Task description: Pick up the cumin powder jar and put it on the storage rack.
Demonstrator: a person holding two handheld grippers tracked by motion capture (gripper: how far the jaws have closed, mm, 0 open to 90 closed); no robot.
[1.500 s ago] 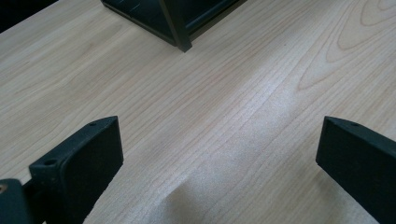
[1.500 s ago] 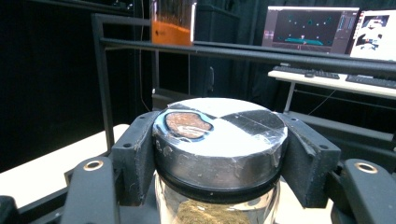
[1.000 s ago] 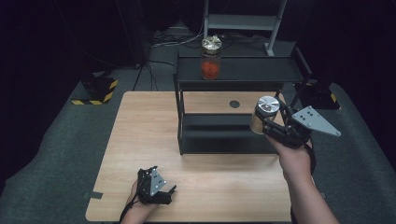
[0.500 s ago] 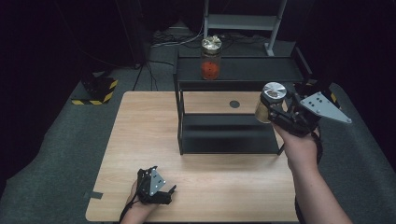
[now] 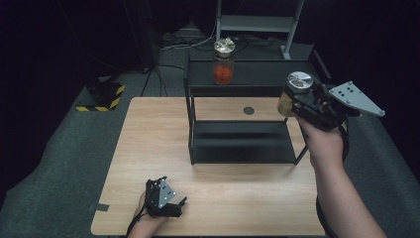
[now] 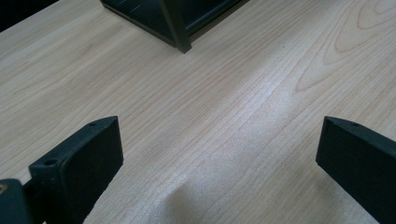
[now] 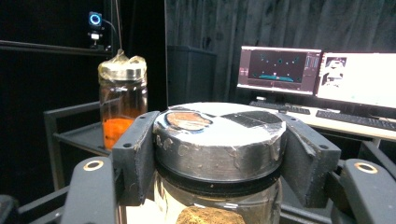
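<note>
Each black tool [image 5: 297, 101] has blocky jaws, brass-ringed screw holes and a grey three-cornered plate.

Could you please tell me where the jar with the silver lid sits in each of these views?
High view: jar with the silver lid at right, held by the right gripper.
Left gripper view: not in it.
Right gripper view: bottom centre, between the jaws.
Shared landmark: black shelf rack.

Two jars [image 5: 223, 62] [image 5: 296, 94], one black shelf [image 5: 242, 148], two hand-held grippers [image 5: 171, 206] [image 5: 297, 101], one table [image 5: 148, 144]

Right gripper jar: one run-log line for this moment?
right gripper: shut on silver-lidded jar, beside shelf top | left gripper: open, on table | orange-filled jar: on shelf
</note>
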